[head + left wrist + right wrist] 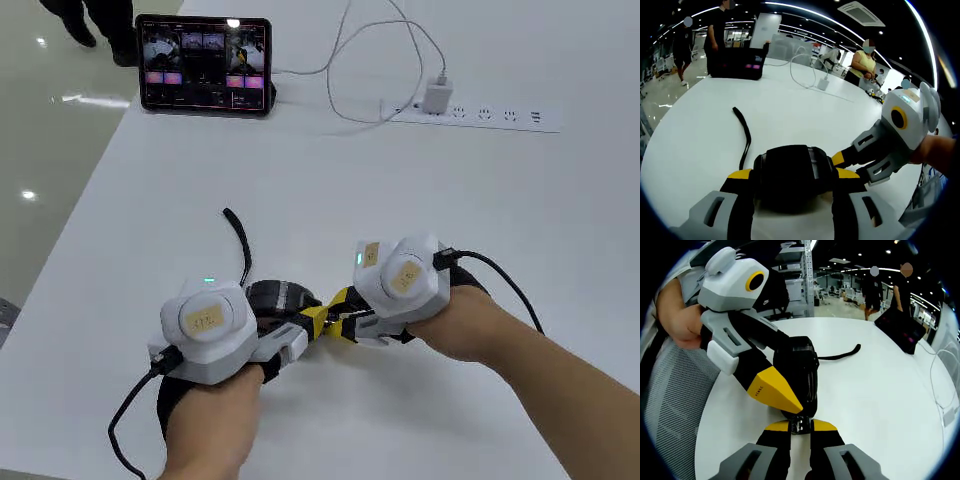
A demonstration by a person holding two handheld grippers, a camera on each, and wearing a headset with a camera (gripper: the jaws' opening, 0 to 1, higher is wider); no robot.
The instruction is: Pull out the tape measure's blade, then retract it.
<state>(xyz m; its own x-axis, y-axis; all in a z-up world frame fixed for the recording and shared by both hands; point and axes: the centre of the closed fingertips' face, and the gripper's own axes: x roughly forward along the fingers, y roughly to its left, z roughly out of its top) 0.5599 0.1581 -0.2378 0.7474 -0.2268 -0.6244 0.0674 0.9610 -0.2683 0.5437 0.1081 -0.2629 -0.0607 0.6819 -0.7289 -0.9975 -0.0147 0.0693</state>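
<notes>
Nearest the camera, at the near edge of the worktop, the left hand-held gripper is seen clamped across the black tape measure, one yellow-tipped jaw on each side of the case. The case rests on the worktop between the two hands, left of centre. The right hand-held gripper is brought in from the right, its jaws drawn almost together on a small piece at the case's mouth, judged to be the blade tip; hardly any blade is out.

The two hand-held grippers face each other tip to tip, so the blade's long axis is expected to run left to right, along the line joining them. The pull is judged to fall to the right hand, moving rightward while the case is held in place by the left.

Bare worktop is offered to the right for that travel. The wrist strap trails to the far side of the case, off the pulling line. The tablet and power strip lie well apart at the far edge.
</notes>
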